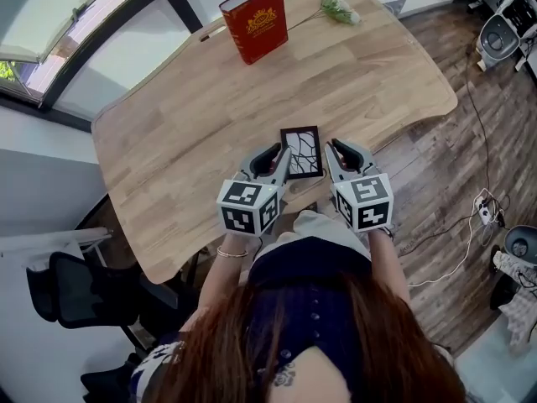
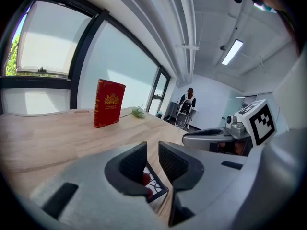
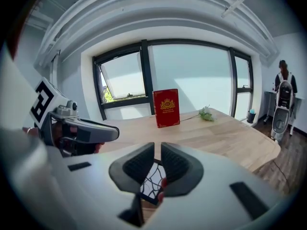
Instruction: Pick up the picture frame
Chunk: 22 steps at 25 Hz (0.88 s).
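The picture frame (image 1: 301, 151), small and dark-rimmed with a black branching pattern on white, lies flat on the wooden table (image 1: 185, 116) near its front edge. My left gripper (image 1: 278, 154) hovers just left of the frame; its jaws stand slightly apart with nothing between them. My right gripper (image 1: 336, 149) hovers just right of it, with the jaws nearly together and empty. The left gripper view has the frame (image 2: 154, 188) below the left gripper (image 2: 152, 150). The right gripper view shows the frame (image 3: 152, 178) beneath the right gripper (image 3: 157, 150).
A red book (image 1: 254, 21) stands upright at the table's far side, with a green sprig (image 1: 340, 8) lying to its right. A black chair (image 1: 75, 292) stands left of the table. Cables (image 1: 478, 217) run over the floor at the right. A person (image 3: 284, 95) stands far off.
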### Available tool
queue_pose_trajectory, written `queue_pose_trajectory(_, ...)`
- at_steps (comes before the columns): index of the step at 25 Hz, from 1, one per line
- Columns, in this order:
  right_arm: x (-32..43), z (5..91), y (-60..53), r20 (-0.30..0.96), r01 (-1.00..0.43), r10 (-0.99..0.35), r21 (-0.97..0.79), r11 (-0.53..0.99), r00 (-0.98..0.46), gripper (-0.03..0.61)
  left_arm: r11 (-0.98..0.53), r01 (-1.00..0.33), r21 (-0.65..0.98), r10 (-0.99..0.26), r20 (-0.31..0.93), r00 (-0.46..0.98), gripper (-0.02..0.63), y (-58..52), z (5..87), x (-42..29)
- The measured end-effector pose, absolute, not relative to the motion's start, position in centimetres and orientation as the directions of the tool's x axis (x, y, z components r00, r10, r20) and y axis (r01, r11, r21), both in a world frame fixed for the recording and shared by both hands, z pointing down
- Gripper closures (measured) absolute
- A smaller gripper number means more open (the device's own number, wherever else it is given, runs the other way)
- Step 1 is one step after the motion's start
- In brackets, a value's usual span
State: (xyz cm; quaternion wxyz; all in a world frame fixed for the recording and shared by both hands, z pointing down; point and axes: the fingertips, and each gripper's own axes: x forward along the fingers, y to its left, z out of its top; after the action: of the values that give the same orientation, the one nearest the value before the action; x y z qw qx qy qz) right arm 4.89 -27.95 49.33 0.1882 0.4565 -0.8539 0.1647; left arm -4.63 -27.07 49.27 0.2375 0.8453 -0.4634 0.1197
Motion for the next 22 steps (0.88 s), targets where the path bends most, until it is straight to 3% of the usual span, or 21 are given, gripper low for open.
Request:
queue_pose_trajectory(3,4.8,50.7,-28.4,0.502,-0.837,-0.696,-0.115,0.535,-0.514,0.549,-0.441,-0.843,0.308,-0.715,0.448,0.537,0.508,-27.4,50.6,-4.9)
queue_pose_trajectory(22,3.9,59.7,-30.6,0.672,-0.812,-0.529,-0.196,0.549,-0.519,0.495,-0.304,-0.874,0.379,-0.563,0.669,0.486,0.469,-28.7,61.5,-6.4)
